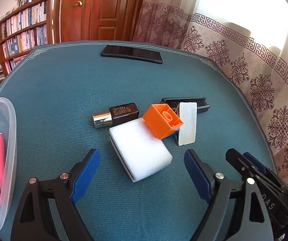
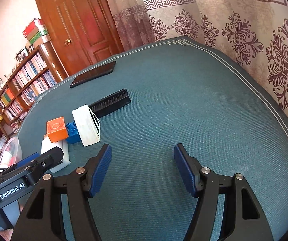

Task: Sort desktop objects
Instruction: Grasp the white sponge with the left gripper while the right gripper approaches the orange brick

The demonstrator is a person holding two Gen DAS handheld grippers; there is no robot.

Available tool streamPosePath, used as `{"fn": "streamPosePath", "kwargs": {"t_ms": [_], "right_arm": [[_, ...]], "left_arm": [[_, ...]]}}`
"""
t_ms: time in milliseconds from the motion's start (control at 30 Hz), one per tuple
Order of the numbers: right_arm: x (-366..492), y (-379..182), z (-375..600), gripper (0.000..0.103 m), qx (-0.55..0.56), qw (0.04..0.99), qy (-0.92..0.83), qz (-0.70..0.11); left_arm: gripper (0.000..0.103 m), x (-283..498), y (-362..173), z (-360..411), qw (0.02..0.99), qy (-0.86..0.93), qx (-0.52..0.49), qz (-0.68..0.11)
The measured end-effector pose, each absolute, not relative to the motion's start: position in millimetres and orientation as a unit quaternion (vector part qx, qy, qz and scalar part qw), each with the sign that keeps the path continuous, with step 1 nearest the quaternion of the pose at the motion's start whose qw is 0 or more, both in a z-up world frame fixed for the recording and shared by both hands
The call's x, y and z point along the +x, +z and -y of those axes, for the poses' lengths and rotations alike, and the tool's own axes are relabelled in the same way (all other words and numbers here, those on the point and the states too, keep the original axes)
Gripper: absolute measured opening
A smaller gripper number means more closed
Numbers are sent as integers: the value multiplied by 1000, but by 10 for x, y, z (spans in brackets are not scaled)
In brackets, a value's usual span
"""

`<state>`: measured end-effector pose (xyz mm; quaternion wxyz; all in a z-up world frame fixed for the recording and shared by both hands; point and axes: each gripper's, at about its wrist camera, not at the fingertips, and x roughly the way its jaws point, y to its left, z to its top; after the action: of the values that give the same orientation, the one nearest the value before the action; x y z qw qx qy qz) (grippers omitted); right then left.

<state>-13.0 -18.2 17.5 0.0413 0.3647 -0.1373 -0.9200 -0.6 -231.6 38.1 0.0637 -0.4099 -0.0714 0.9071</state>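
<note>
A pile lies mid-table: a white sponge block [image 1: 141, 150], an orange toy brick [image 1: 162, 120] resting on it and on a blue brick [image 2: 72, 132], a brown cosmetic bottle [image 1: 116, 114] with a silver cap, a white eraser-like block [image 1: 187, 123] and a black comb [image 1: 186, 102]. My left gripper [image 1: 141, 160] is open, its blue pads on either side of the sponge's near end, not touching it. My right gripper [image 2: 142, 152] is open over bare cloth, right of the pile; the white block [image 2: 86, 125] and the comb [image 2: 111, 102] lie ahead to its left.
A clear plastic bin [image 1: 7, 140] holding pink-handled items sits at the left table edge. A black phone [image 1: 131, 53] lies at the far edge. A patterned curtain [image 2: 244, 30] hangs close behind the teal tablecloth [image 2: 184, 100]; a bookshelf and a wooden door stand beyond.
</note>
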Motion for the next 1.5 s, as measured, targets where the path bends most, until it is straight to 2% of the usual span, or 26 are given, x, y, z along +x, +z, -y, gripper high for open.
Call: {"fn": "streamPosePath", "kwargs": {"t_ms": [767, 900, 1267, 1367, 1433, 1500], "right_arm": [[-132, 147, 220, 68, 366, 39, -921, 132], [-137, 145, 232, 68, 367, 39, -921, 129], [-122, 144, 270, 68, 366, 46, -921, 125], [-104, 152, 293, 68, 364, 55, -922, 124], [-87, 164, 317, 68, 361, 62, -923, 121], [-69, 178, 350, 68, 356, 71, -924, 116]], "left_arm": [[90, -97, 244, 2395, 43, 913, -405, 34], [102, -45, 254, 2453, 18, 917, -397, 34], [102, -82, 195, 2490, 40, 911, -406, 58], [92, -55, 216, 2506, 53, 914, -396, 67], [73, -30, 230, 2459, 66, 916, -392, 59], [58, -3, 236, 2387, 83, 916, -390, 48]]}}
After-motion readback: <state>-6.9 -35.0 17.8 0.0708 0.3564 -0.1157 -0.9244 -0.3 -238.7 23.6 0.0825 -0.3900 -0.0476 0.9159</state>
